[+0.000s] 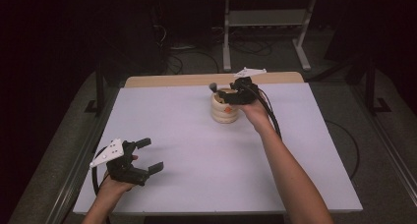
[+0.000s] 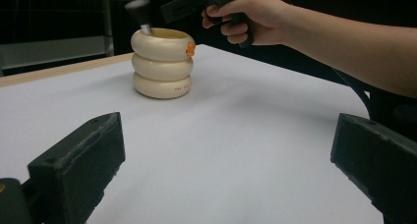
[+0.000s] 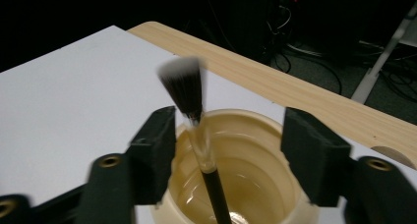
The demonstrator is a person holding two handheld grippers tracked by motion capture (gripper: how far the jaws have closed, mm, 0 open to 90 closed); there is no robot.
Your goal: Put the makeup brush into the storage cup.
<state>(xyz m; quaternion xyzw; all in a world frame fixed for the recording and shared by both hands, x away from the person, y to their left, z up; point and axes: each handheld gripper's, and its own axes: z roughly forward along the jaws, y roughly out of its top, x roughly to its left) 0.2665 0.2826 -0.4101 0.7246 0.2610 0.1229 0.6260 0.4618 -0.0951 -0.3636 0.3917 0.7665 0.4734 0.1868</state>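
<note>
A cream holder [image 1: 224,108] made of three stacked rings stands at the far middle of the white table [image 1: 196,155]. A makeup brush [image 1: 214,86] stands in it, dark bristles up and leaning left. My right gripper [image 1: 228,94] hovers over the holder's rim, open. In the right gripper view the brush [image 3: 184,89] rises between the parted jaws, nearer the left one, out of the holder [image 3: 255,118]. My left gripper [image 1: 151,155] rests open at the near left with nothing between its jaws. The left gripper view faces the holder [image 2: 162,67], the brush [image 2: 139,10] and the right gripper [image 2: 182,8].
A bare wooden strip [image 1: 172,80] runs along the table's far edge. Beyond it, on the dark floor, are the white legs of another desk [image 1: 226,37] and several cables. A black cable [image 1: 270,113] trails from the right gripper along the forearm.
</note>
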